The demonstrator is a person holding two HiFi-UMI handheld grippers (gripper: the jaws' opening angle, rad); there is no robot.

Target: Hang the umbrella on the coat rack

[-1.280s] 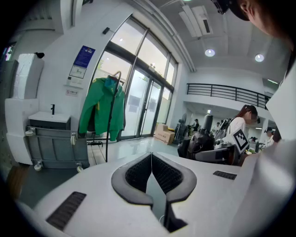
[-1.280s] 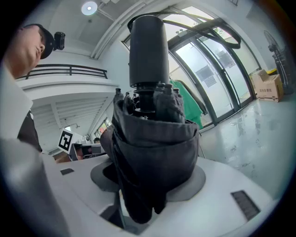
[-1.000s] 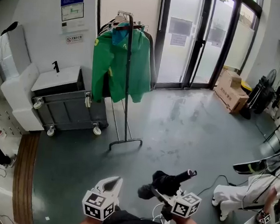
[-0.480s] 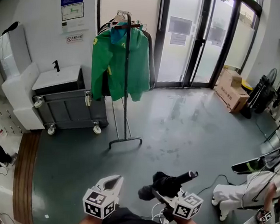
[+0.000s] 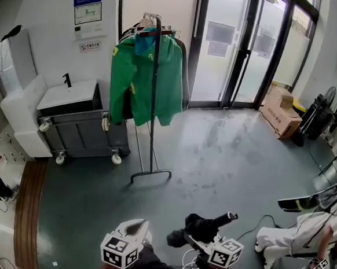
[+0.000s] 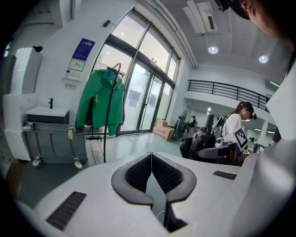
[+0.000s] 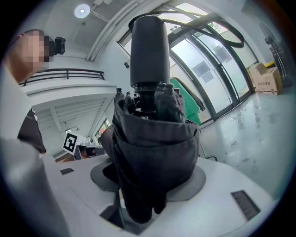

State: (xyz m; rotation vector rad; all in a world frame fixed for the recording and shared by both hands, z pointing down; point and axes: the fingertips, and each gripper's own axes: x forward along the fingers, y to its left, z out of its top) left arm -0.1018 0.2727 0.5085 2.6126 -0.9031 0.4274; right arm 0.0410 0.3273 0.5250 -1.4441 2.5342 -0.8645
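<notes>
Holding folded umbrella (image 5: 196,225) clamped in right gripper (image 5: 204,239), handle leading toward coat rack (image 5: 153,101), well apart ahead. Left gripper (image 5: 140,224) closed on nothing, idle.

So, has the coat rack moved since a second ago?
No. The coat rack stands as before: its foot is still just right of the grey cart's front wheel.

Open grey floor (image 5: 224,158) runs up to the coat rack (image 5: 153,101) base. Green jacket (image 5: 139,79) and dark garment (image 5: 184,68) crowd its top rail. Wheeled sink cart (image 5: 81,130) just left of rack. Cardboard boxes (image 5: 280,114) well right.
</notes>
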